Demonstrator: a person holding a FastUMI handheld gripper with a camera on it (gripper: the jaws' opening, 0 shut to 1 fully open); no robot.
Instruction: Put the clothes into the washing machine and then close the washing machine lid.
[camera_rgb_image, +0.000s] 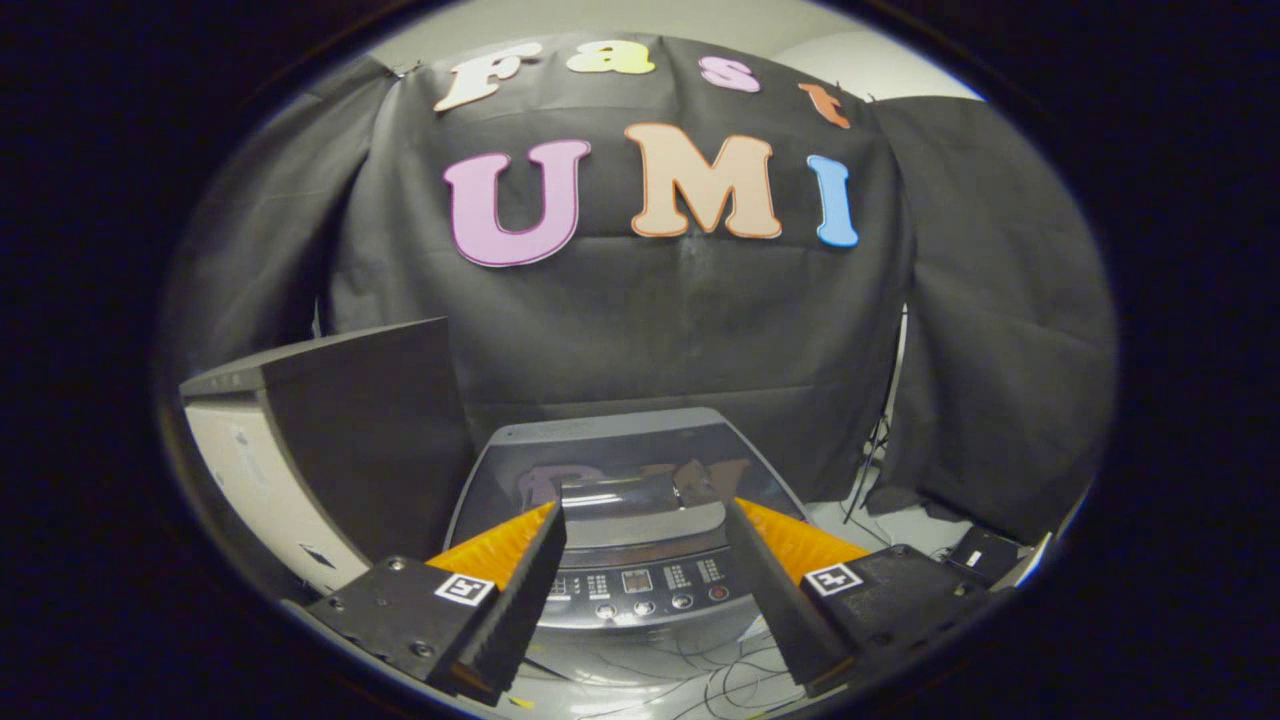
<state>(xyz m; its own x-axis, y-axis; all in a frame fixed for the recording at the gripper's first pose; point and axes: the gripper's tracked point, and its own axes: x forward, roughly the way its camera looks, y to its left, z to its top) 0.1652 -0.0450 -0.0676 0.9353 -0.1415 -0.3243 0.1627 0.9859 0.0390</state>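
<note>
Black cloth wall (640, 320) hangs behind everything, w/ a strip of pale room wall above it.

Your gripper (645, 515) is spread wide; its 2 fingers (525, 575) hold nothing and nothing sits between them but air. Each finger body carries a small square marker tag near its base.

Seen thru the gap between the fingers is the washing machine (640, 560), a top-loader. Its control panel (640, 590) sits nearest you, w/ a row of round buttons and small displays, partly flanked by the 2 fingers. Just beyond the panel lies the washing machine lid (630, 470), down flat and closed, its dark glossy face throwing back reflections. The fingertips reach abt the lid's near edge; can't tell if they touch it or hover above.

Left of the machine, just beside it, stands a dark box-like unit (350, 430) w/ a pale side, taller than the washer. Right of the machine, cables (875, 460) dangle down the cloth to the floor (900, 525), and a small dark box (985, 550) lies on the floor near the right finger. Thin wires (700, 665) trail over the pale floor in front of the washer.
</note>
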